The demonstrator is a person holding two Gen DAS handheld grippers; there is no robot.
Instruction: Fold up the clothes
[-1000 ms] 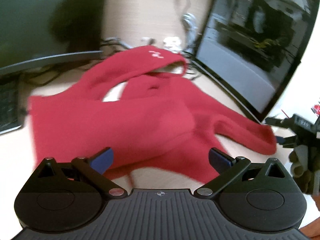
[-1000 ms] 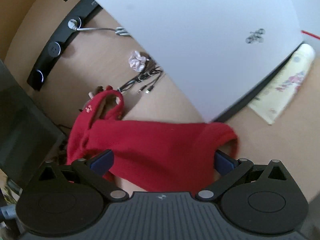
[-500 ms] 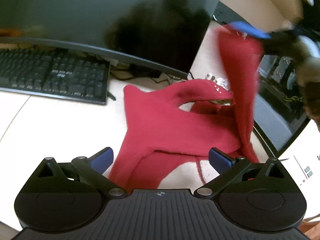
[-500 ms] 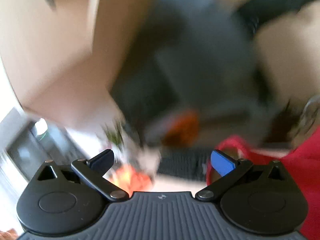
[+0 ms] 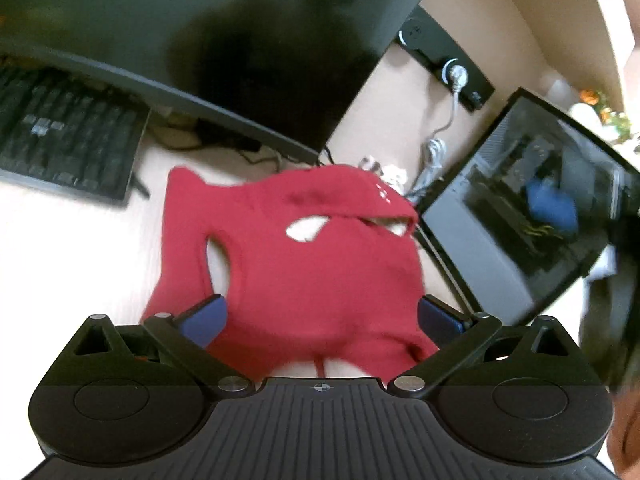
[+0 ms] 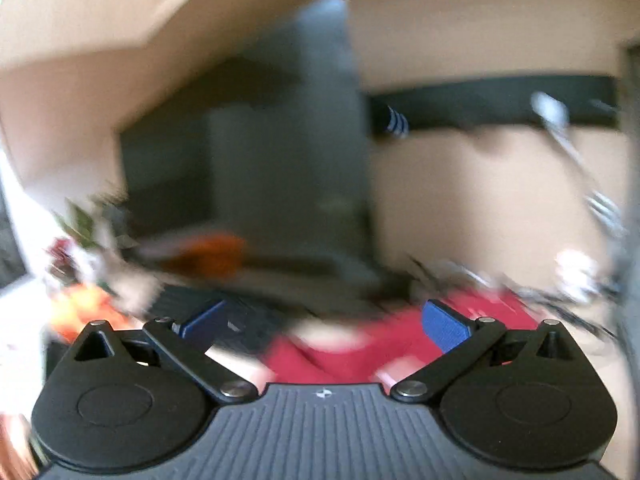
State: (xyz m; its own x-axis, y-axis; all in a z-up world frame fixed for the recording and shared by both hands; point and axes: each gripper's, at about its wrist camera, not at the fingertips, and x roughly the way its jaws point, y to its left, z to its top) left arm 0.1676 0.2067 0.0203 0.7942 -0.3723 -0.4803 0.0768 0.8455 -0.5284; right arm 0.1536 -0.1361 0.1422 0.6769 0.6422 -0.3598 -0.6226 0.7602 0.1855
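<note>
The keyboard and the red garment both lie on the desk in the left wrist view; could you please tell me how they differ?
The keyboard is black, rigid and flat with rows of keys; the red garment is soft, rumpled cloth with gaps where the desk shows through. The keyboard sits far left, away from the left gripper; the garment lies right in front of its open jaws. Both rest on the pale desk.

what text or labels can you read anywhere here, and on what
None can be read.
Small white marks on the red knit garment: too blurred to read.
Key legends on the black keyboard: too small and blurred.
Round marks on the black wall strip: symbols only, no legible text.
The right wrist view is motion-blurred throughout.
</note>
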